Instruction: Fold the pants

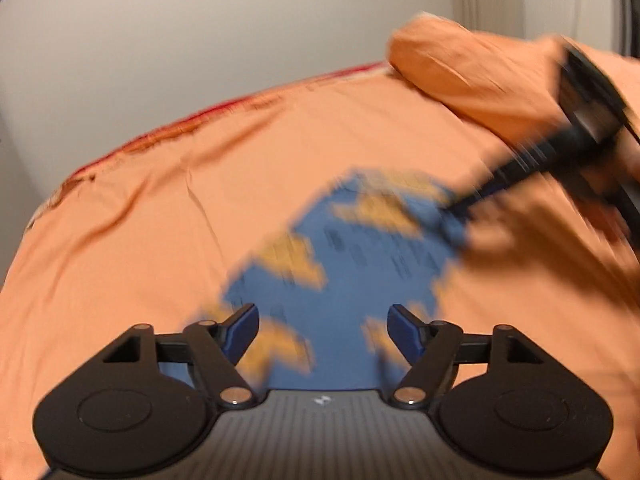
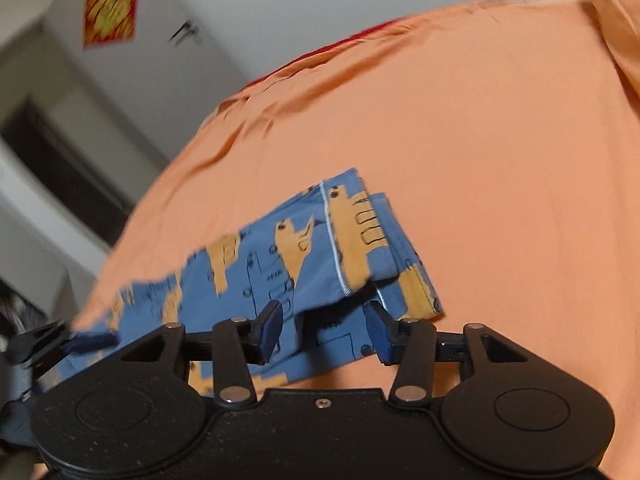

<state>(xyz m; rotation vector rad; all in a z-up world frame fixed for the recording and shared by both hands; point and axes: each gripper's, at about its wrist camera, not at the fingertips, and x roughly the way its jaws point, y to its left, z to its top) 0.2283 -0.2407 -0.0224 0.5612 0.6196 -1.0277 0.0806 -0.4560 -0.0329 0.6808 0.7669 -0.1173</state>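
Observation:
Blue pants [image 1: 352, 264] with orange prints lie partly folded on the orange bed sheet [image 1: 160, 208]; they also show in the right wrist view [image 2: 304, 264], where the top layer is doubled over. My left gripper [image 1: 324, 332] is open just above the near end of the pants, nothing between its fingers. My right gripper [image 2: 324, 328] is open over a folded edge of the pants, its pads apart. The right gripper shows blurred in the left wrist view [image 1: 460, 208] at the far corner of the pants. The left gripper shows in the right wrist view [image 2: 80, 340] at the left end.
An orange pillow [image 1: 480, 76] lies at the far right of the bed. The bed's red edge [image 1: 224, 108] runs along the back by a white wall. A door with a red and gold decoration [image 2: 110, 12] stands to the left.

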